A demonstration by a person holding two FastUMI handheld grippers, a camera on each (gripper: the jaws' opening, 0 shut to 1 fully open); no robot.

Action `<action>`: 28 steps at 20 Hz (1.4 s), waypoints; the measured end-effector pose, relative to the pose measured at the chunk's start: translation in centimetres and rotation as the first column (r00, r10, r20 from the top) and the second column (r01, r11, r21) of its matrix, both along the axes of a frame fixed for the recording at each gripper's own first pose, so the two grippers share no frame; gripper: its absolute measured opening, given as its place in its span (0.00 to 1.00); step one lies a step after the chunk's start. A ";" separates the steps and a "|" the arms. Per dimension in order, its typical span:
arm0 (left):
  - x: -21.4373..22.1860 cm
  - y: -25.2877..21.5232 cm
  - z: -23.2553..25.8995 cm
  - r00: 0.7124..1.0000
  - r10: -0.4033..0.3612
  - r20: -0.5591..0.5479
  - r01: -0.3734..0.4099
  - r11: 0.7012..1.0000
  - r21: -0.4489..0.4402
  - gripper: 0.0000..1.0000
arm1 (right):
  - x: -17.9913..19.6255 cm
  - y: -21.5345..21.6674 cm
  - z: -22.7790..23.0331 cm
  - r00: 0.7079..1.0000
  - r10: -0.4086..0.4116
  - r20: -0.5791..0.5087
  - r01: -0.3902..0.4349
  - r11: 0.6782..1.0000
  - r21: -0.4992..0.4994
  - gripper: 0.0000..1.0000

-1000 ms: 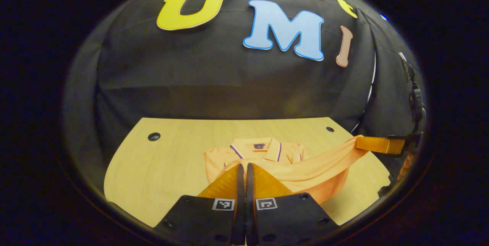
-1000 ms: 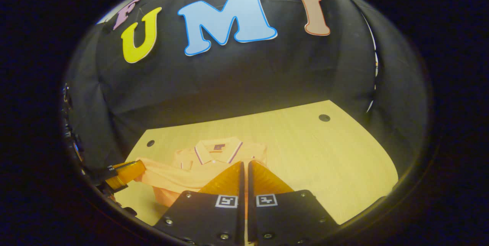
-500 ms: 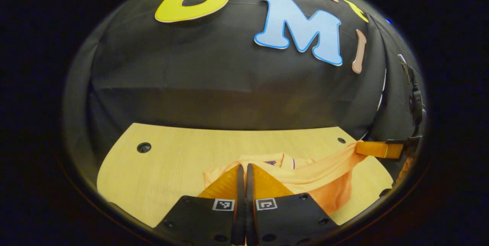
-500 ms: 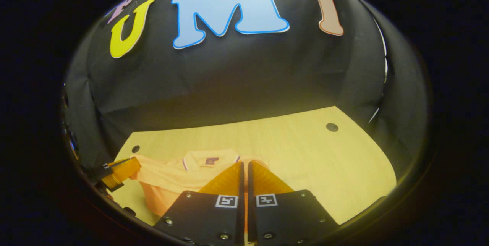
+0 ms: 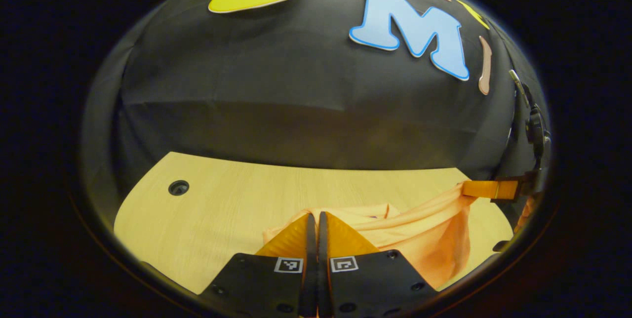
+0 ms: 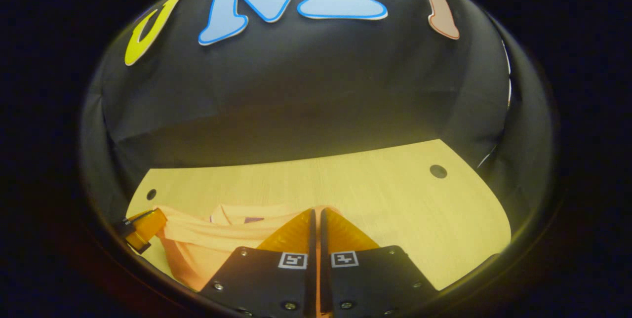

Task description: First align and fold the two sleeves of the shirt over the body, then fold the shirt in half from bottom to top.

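Shirt (image 5: 424,229) hem above table (image 5: 222,209)

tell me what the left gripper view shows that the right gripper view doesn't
Left gripper view: the right gripper off to its right, pinching the shirt by its edge, with cloth hanging below it. Right gripper view: the left gripper at its far left, pinching the other end, and a wide bare stretch of table. Both: the orange shirt lifted and stretched between the two shut grippers over the wooden table.

Likely cloth-walled booth (image 5: 276,91), wooden table (image 5: 222,204)
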State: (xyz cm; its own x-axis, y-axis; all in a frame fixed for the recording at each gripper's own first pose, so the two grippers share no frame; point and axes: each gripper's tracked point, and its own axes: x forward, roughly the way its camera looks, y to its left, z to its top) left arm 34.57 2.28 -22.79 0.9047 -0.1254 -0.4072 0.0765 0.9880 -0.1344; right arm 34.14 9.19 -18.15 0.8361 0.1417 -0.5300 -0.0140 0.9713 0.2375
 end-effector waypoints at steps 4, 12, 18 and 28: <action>1.1 0.4 -2.4 0.999 0.005 -0.031 -0.004 1.000 0.021 0.06 | 0.7 0.9 -2.6 0.999 0.008 -0.050 -0.010 0.999 -0.036 0.03; 1.0 0.3 -4.3 0.996 -0.014 -0.093 0.019 0.999 0.048 0.10 | 0.0 1.7 -5.2 0.993 0.031 -0.115 -0.044 0.993 -0.109 0.05; -0.3 0.0 -2.7 0.996 -0.032 -0.080 0.038 0.997 0.073 0.36 | -2.1 1.2 -3.0 0.996 0.028 -0.089 -0.039 0.991 -0.126 0.19; -6.7 -2.3 5.1 0.997 -0.056 0.048 0.051 0.993 0.104 0.72 | -9.0 -1.1 3.9 0.998 0.028 0.060 -0.022 0.996 -0.091 0.70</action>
